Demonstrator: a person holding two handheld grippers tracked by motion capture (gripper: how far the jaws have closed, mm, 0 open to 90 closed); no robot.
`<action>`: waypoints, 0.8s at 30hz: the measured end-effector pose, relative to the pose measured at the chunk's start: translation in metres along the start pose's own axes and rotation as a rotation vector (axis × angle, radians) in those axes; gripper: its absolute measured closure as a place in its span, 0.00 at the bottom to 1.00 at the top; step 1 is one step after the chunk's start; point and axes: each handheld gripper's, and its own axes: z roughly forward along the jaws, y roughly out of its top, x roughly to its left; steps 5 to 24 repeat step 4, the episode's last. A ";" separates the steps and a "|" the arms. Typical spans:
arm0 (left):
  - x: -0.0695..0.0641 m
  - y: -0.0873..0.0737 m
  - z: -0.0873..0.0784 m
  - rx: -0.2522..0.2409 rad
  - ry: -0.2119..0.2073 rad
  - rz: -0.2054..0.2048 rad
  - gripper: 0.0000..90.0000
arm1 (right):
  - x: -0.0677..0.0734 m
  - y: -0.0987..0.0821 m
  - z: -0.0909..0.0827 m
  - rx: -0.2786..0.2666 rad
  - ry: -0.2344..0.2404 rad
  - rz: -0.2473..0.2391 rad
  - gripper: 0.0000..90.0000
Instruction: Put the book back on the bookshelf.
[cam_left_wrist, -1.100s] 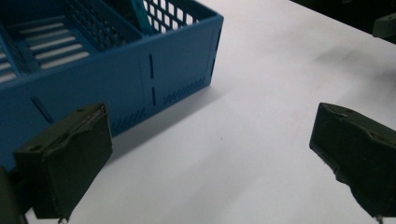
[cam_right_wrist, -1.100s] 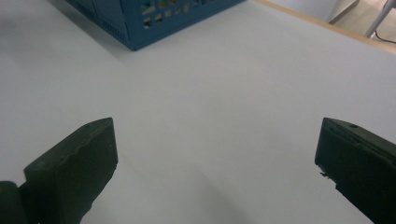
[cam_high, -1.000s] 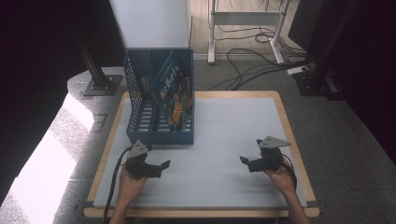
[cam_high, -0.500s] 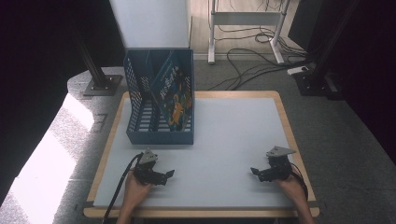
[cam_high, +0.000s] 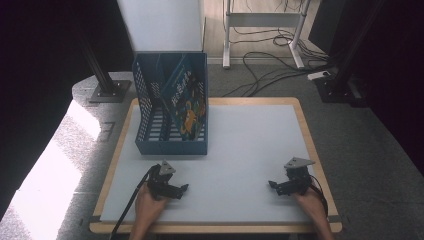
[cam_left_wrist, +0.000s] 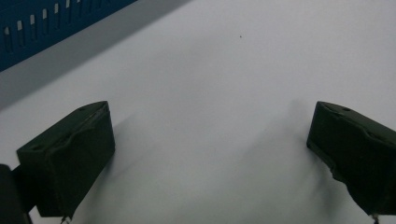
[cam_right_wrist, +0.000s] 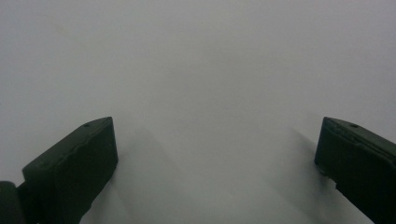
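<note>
Currently the only print in sight is on the picture book (cam_high: 187, 102) cover: a row of light characters on teal above an orange cartoon figure, too small to read from the high view.

The book stands tilted inside the blue slotted rack (cam_high: 150, 125), leaning toward the rack's right wall.

Left gripper (cam_high: 181, 189): jaws spread wide, nothing between them, low over the white table (cam_high: 250, 150). The rack is ahead of it and just to its left, near but not touching; in the left gripper view the rack's blue wall (cam_left_wrist: 51, 28) cuts across the top-left corner, beyond the left jaw. The book is farther ahead, inside the rack, well apart from this claw.

Right gripper (cam_high: 274, 186): jaws also wide, empty, over bare table. The rack and book sit well apart from it, ahead and far to its left.

Left hand (cam_high: 150, 207) comes up from the near edge and grips the tool from behind, jaws pointing inward toward the table centre. Right hand (cam_high: 310, 202) mirrors it, jaws pointing inward toward the left claw. Both claws are near the front edge, well apart from each other.
</note>
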 end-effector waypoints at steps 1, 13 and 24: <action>0.000 0.000 0.000 0.000 0.003 0.000 0.01 | 0.000 0.000 0.000 0.000 0.001 0.001 0.00; 0.000 0.000 0.000 0.001 0.002 -0.001 0.01 | 0.000 0.000 0.000 0.000 0.001 0.002 0.00; 0.000 0.000 0.000 0.001 0.002 -0.001 0.01 | 0.000 0.000 0.000 0.000 0.001 0.002 0.00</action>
